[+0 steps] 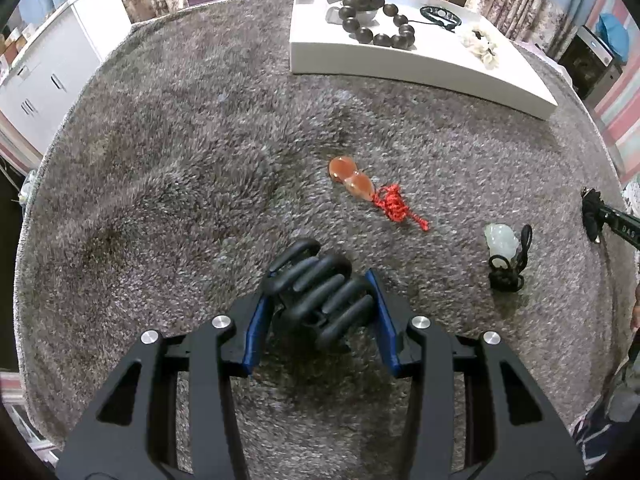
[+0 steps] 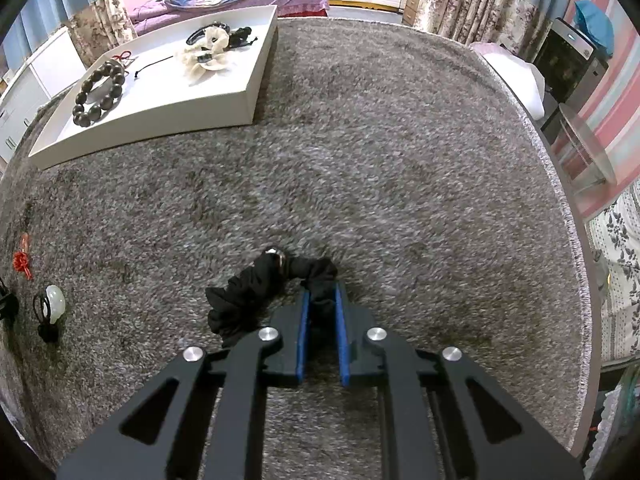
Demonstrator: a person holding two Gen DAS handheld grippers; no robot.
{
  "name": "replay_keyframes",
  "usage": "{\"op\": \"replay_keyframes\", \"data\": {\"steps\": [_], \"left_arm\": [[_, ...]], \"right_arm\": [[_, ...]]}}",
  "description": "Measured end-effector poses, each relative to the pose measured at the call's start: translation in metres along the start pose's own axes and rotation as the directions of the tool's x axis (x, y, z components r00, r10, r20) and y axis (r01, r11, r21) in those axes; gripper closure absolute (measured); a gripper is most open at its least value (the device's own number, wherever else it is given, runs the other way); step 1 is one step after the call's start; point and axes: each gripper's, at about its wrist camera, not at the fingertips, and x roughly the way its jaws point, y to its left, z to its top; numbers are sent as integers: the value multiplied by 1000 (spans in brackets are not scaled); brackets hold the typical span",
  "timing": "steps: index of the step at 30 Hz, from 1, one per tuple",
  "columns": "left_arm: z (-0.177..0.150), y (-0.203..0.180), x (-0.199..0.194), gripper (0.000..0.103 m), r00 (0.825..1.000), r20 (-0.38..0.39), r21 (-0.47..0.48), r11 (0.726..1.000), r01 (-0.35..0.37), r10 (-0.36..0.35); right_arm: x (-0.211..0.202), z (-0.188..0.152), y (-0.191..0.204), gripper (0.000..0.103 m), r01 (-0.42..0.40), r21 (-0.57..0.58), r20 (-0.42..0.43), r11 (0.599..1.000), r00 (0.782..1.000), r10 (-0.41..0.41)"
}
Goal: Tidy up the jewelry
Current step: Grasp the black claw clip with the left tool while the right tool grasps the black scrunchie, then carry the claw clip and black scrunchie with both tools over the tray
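Jewelry lies scattered on a shaggy grey carpet (image 1: 180, 140). Low in the left wrist view, the left gripper (image 1: 320, 300) pinches a black plastic claw hair clip (image 1: 320, 292) between its blue pads. Just above it sits an orange gourd-shaped pendant with a red knotted cord (image 1: 352, 180), and at right a pale green jade pendant on a black cord (image 1: 502, 240). Upper right, a white rectangular tray (image 1: 400, 66) holds a dark brown wooden bead bracelet (image 1: 376, 20), a black bangle (image 1: 440, 14) and a cream fabric scrunchie (image 1: 480, 42). Low centre in the right wrist view, the right gripper (image 2: 322, 300) clamps a black fabric scrunchie (image 2: 256, 292) resting on the carpet.
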Motion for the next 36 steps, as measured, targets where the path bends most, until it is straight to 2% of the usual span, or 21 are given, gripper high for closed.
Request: {"op": "replay_keyframes", "data": {"steps": [13, 20, 26, 36], "left_arm": [[10, 2, 5, 63, 1000, 11, -1, 1000, -2, 2], [15, 0, -8, 63, 999, 38, 2, 1000, -3, 3], [45, -11, -32, 63, 994, 105, 10, 1000, -1, 0], [118, -40, -59, 63, 980, 199, 62, 998, 16, -28]], "right_arm": [[2, 1, -1, 92, -9, 3, 7, 1000, 1000, 9], [-5, 6, -2, 93, -33, 17, 29, 999, 999, 33], [-21, 30, 6, 94, -53, 13, 74, 999, 996, 52], [-55, 101, 37, 94, -98, -24, 177, 995, 979, 101]]}}
